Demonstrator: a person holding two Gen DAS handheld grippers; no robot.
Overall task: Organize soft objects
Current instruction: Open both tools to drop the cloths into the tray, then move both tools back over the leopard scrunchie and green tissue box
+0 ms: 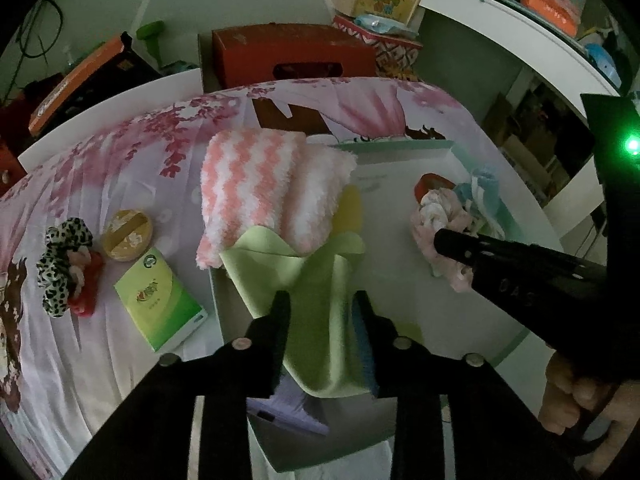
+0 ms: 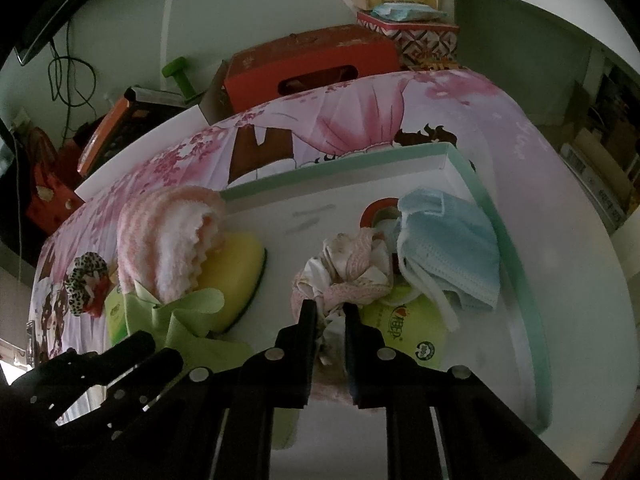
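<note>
Covering the bed (image 1: pixel 100 184) is a pink blossom-print sheet, with boxes crowding the dim room behind, a red carton (image 1: pixel 292 54) the largest. Sitting on the bed is a white tray (image 2: pixel 516 256) with a green rim. Lying across its left edge is a pink zigzag towel (image 1: pixel 260 188), over a yellow sponge (image 2: pixel 236 276). A blue mask (image 2: pixel 452 248) is resting in the tray's right part. The left tool (image 1: pixel 322 304) is pinching a green cloth (image 1: pixel 316 320) over the tray's near edge. The right tool (image 2: pixel 330 316) is gripping a pink scrunchie (image 2: pixel 344 276) inside the tray. Lying on the sheet are a green tissue pack (image 1: pixel 160 300), its print too small to read, and a leopard scrunchie (image 1: pixel 60 260).
</note>
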